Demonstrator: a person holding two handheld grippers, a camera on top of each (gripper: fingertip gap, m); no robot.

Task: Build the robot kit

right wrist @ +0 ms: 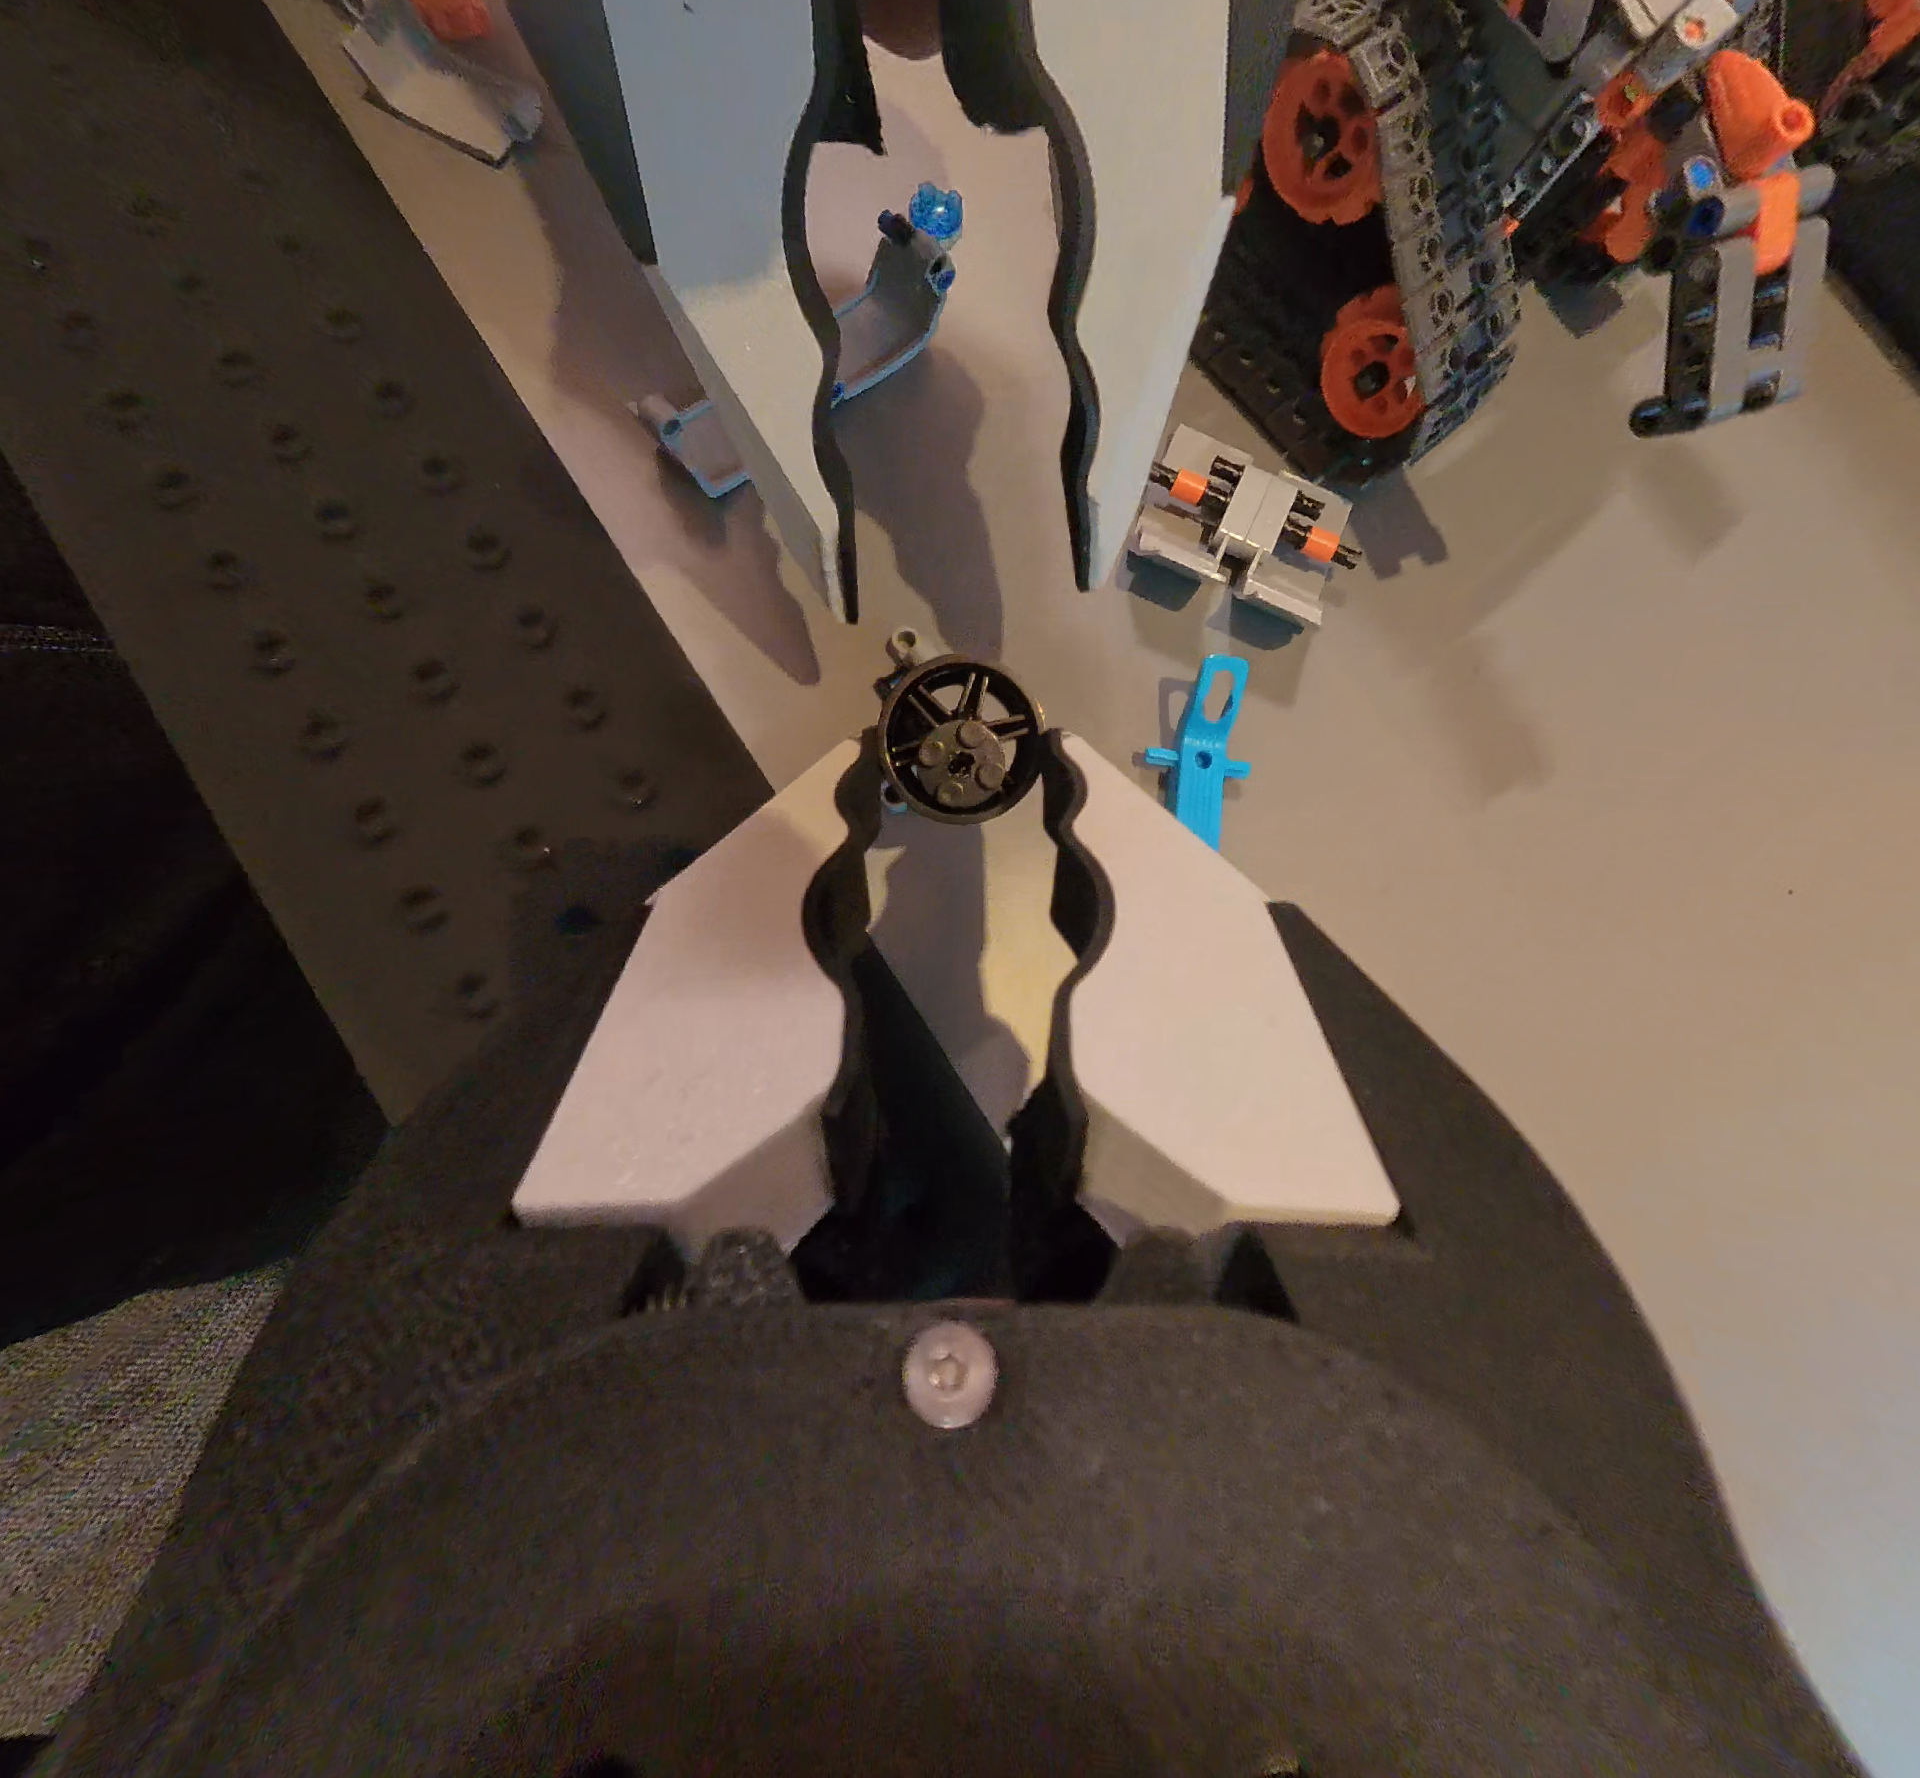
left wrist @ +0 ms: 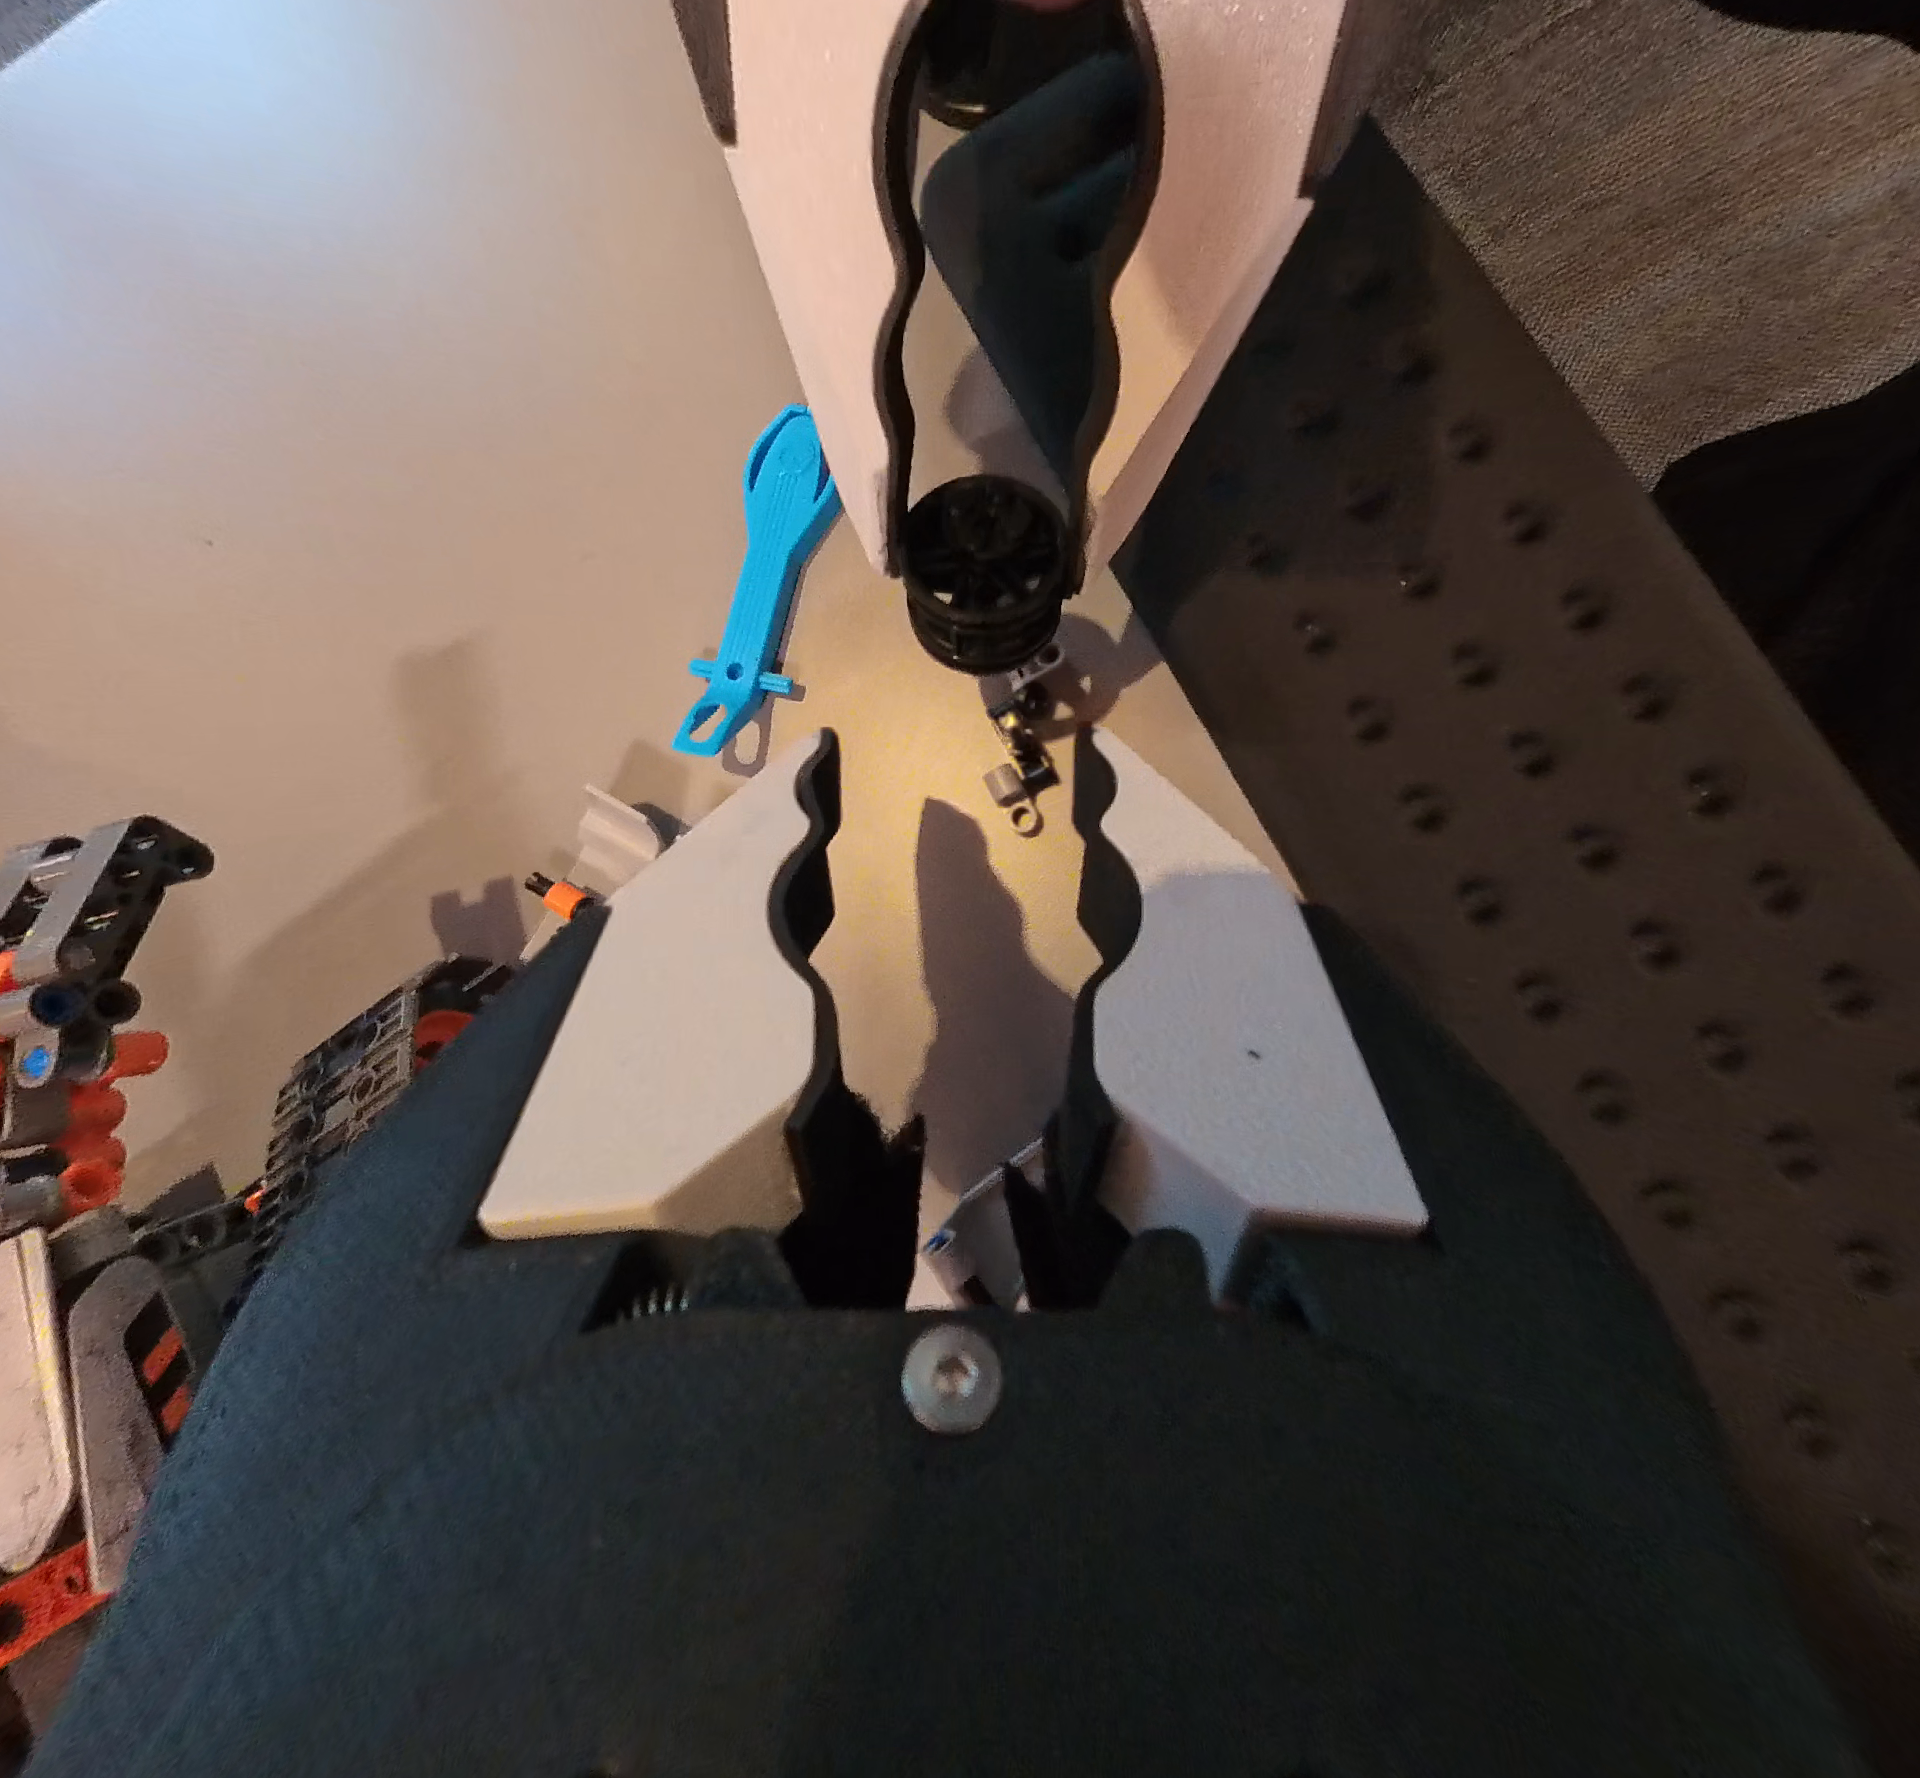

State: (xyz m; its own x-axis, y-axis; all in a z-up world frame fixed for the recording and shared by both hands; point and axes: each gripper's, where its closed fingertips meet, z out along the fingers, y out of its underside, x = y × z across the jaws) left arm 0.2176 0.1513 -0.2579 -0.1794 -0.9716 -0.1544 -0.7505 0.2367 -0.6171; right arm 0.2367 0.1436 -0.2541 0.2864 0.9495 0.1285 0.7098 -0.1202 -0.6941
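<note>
Black spoked wheel (right wrist: 954,754) in right claw (right wrist: 954,760)

- Dim, warm indoor light; soft shadows stretch across the table (left wrist: 312,378).
- Heavy fisheye bending at edges, corners murky and slightly soft.

Black spoked wheel (right wrist: 954,741), bright blue tool (right wrist: 1203,757).

Black spoked toy wheel rim (right wrist: 957,739), ribbed around its barrel, grey round hub plate with studs on one face. Clamped between the right gripper (right wrist: 957,757) fingertips, held above the desk (right wrist: 1558,793) near its perforated dark edge strip (right wrist: 312,481). Left gripper (left wrist: 956,752) spread wide, empty, just opposite the wheel.
</note>
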